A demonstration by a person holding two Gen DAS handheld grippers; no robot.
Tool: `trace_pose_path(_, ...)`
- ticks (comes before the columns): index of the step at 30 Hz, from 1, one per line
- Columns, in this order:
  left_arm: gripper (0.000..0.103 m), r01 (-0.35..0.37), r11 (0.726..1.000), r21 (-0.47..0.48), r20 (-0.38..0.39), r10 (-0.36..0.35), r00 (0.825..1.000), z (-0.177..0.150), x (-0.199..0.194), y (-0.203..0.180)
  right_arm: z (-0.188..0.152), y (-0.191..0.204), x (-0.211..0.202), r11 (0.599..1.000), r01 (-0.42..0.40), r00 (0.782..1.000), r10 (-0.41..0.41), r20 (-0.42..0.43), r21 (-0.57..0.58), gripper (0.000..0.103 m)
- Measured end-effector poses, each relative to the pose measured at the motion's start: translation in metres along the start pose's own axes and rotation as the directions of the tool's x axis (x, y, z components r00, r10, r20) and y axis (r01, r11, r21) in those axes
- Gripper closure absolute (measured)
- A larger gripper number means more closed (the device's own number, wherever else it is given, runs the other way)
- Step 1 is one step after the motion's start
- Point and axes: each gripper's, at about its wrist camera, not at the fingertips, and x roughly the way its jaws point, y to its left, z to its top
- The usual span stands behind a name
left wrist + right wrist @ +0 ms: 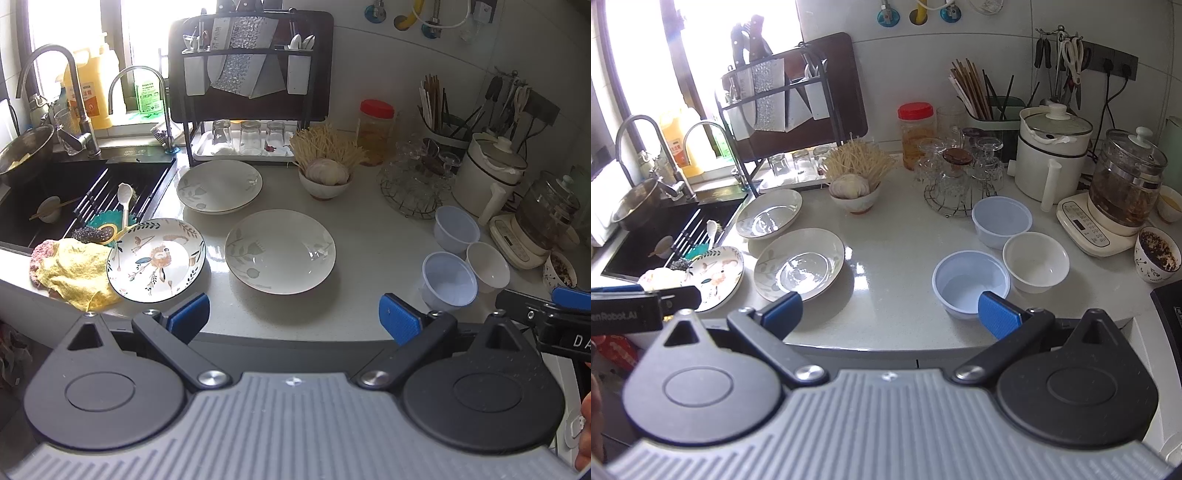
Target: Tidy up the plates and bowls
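Observation:
Two white leaf-patterned deep plates lie on the counter, the near plate [280,251] [799,263] and the far plate [219,185] [769,213]. A flowered plate [156,258] [714,275] rests by the sink on the left. To the right stand two pale blue plastic bowls, near [448,280] [969,282] and far [456,228] [1001,220], with a white bowl [487,266] [1035,261] between them. My left gripper [294,317] hangs open at the counter's front edge, holding nothing. My right gripper [889,313] is open too, its right finger in front of the near blue bowl.
A sink [55,199] with a spoon and scrubbers sits left, a yellow cloth [74,271] at its edge. A dish rack [251,74], upturned glasses, a bowl of garlic and noodles [327,177], a glass stand [956,177], a white cooker [1051,155] and a kettle [1123,184] line the back.

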Motion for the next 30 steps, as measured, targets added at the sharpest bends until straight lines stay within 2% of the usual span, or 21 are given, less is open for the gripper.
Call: trace_pose_path(30,0.003,0.008,1.0,0.003,-0.018,-0.008,1.0,0.0031,0.0024,0.0053,0.0012,0.0041,0.0074,1.0,0.011,1.0,-0.011,-0.012,0.005,0.0)
